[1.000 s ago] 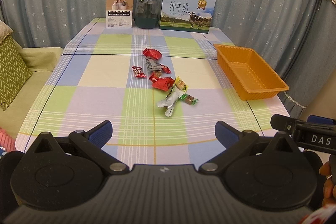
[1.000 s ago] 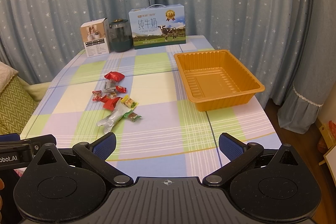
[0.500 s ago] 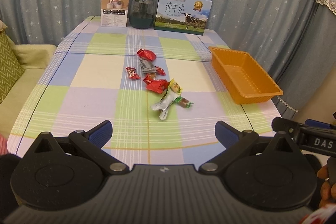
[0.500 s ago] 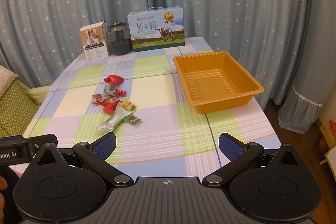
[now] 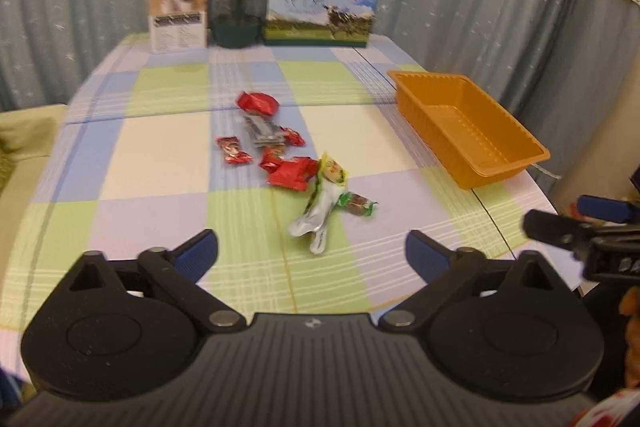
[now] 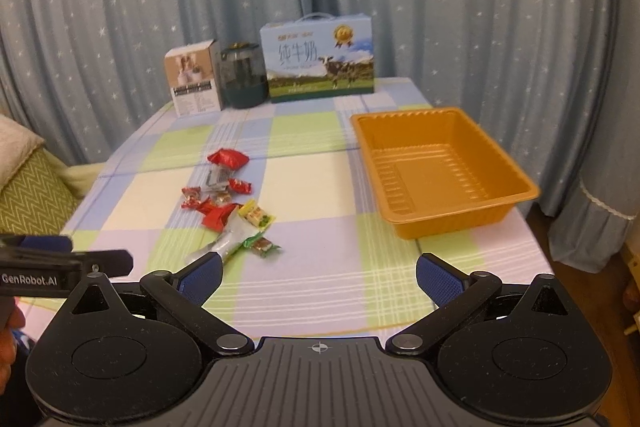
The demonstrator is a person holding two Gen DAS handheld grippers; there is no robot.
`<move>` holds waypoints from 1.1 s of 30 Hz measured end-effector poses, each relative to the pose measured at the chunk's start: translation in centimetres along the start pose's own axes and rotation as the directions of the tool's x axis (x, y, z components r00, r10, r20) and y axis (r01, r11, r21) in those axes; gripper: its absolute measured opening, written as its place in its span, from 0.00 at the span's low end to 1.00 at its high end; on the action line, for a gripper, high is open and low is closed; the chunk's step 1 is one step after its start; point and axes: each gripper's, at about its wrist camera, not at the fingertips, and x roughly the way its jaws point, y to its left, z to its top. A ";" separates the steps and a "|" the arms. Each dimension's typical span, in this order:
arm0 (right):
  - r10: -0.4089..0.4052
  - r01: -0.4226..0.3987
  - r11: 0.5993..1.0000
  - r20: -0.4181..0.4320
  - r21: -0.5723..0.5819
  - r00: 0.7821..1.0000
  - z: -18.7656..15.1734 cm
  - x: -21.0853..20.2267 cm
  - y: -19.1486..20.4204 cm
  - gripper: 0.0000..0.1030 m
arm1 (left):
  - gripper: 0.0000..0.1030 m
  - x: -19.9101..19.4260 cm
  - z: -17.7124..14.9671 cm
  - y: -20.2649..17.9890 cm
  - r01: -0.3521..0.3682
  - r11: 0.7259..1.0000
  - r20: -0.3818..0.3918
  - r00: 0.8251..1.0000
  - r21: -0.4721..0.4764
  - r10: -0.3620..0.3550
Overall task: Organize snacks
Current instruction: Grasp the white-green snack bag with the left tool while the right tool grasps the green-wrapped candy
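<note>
My left claw (image 5: pixel 311 250) hangs over the near worktop (image 5: pixel 160 155), its jaws closing with nothing between them; my right claw (image 6: pixel 319 274) stands spread apart and empty. The snacks (image 5: pixel 298 169) lie heaped mid-worktop, wrappers overlapping, the silver packet (image 5: pixel 318 213) nearest. I judge the risk is pinching two crinkly wrappers together, or nudging the heap so pieces skid off. The orange tray (image 6: pixel 436 171) sits at the right, well apart from the heap, and holds nothing. A dark jar (image 6: pixel 243 75) stands at the far edge between two boxes; its contents I cannot tell.
</note>
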 end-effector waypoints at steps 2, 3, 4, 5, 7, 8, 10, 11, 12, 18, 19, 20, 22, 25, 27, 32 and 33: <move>0.006 -0.006 1.000 -0.009 -0.003 1.000 -0.2 1.8 -0.1 1.00 | 0.91 1.8 0.2 0.6 0.015 1.000 -0.018 1.000 0.000 -0.015; 0.013 -0.013 1.000 -0.013 -0.005 1.000 -0.4 2.7 -0.3 1.00 | 0.91 2.7 0.3 0.8 0.015 1.000 -0.026 1.000 0.008 -0.015; 0.023 -0.023 1.000 -0.015 -0.008 1.000 -0.5 3.6 -0.4 0.99 | 0.90 3.5 0.3 0.9 0.016 1.000 -0.031 0.999 0.019 -0.015; 0.030 -0.031 0.999 -0.018 -0.012 0.999 -0.6 4.5 -0.5 0.98 | 0.89 4.4 0.3 1.1 0.019 0.999 -0.037 0.999 0.030 -0.018; 0.044 -0.045 0.999 -0.037 -0.022 0.998 -0.8 6.2 -0.6 0.84 | 0.83 6.2 0.4 1.4 0.026 0.999 -0.056 0.998 0.048 -0.023; 0.054 -0.055 0.998 -0.044 -0.023 0.998 -0.8 7.1 -0.8 0.82 | 0.82 7.1 0.5 1.6 0.029 0.998 -0.064 0.998 0.054 -0.026; 0.068 -0.070 0.997 -0.055 -0.038 0.996 -0.9 8.7 -1.0 0.79 | 0.78 8.8 0.5 1.8 0.039 0.997 -0.074 0.997 0.068 -0.034; 0.074 -0.077 0.996 -0.060 -0.049 0.995 -0.9 9.4 -1.1 0.78 | 0.77 9.6 0.6 1.9 0.049 0.996 -0.073 0.996 0.075 -0.043; 0.077 -0.081 0.995 -0.065 -0.057 0.995 -0.9 10.1 -1.1 0.77 | 0.73 10.3 0.6 1.9 0.063 0.995 -0.072 0.996 0.081 -0.058; 0.081 -0.088 0.993 -0.086 -0.081 0.993 -0.7 13.3 -1.5 0.76 | 0.50 13.9 0.8 1.8 0.129 0.983 -0.092 0.989 0.131 -0.117; 0.083 -0.090 0.993 -0.090 -0.076 0.992 -0.7 13.7 -1.6 0.76 | 0.45 14.3 0.8 1.9 0.136 0.983 -0.093 0.988 0.124 -0.125; 0.086 -0.093 0.993 -0.096 -0.069 0.992 -0.7 14.1 -1.6 0.76 | 0.42 14.6 0.8 2.1 0.143 0.983 -0.091 0.987 0.111 -0.134; 0.091 -0.098 0.993 -0.109 -0.061 0.990 -0.8 14.6 -1.7 0.76 | 0.32 15.0 0.8 2.5 0.162 0.984 -0.086 0.984 0.079 -0.155; 0.102 -0.109 0.992 -0.121 -0.057 0.987 -0.8 15.3 -1.6 0.76 | 0.30 15.8 0.8 2.4 0.176 0.980 -0.105 0.980 0.089 -0.167; 0.105 -0.113 0.992 -0.120 -0.060 0.987 -0.8 15.6 -1.4 0.76 | 0.28 16.3 0.8 2.1 0.185 0.978 -0.114 0.978 0.096 -0.174; 0.133 -0.141 0.989 -0.125 -0.054 0.983 -0.8 16.3 -1.3 0.76 | 0.24 16.4 0.8 1.7 0.178 0.975 -0.109 0.980 0.130 -0.165; 0.137 -0.145 0.988 -0.127 -0.056 0.982 -0.8 16.4 -1.2 0.76 | 0.23 16.3 0.8 1.7 0.174 0.975 -0.110 0.981 0.137 -0.160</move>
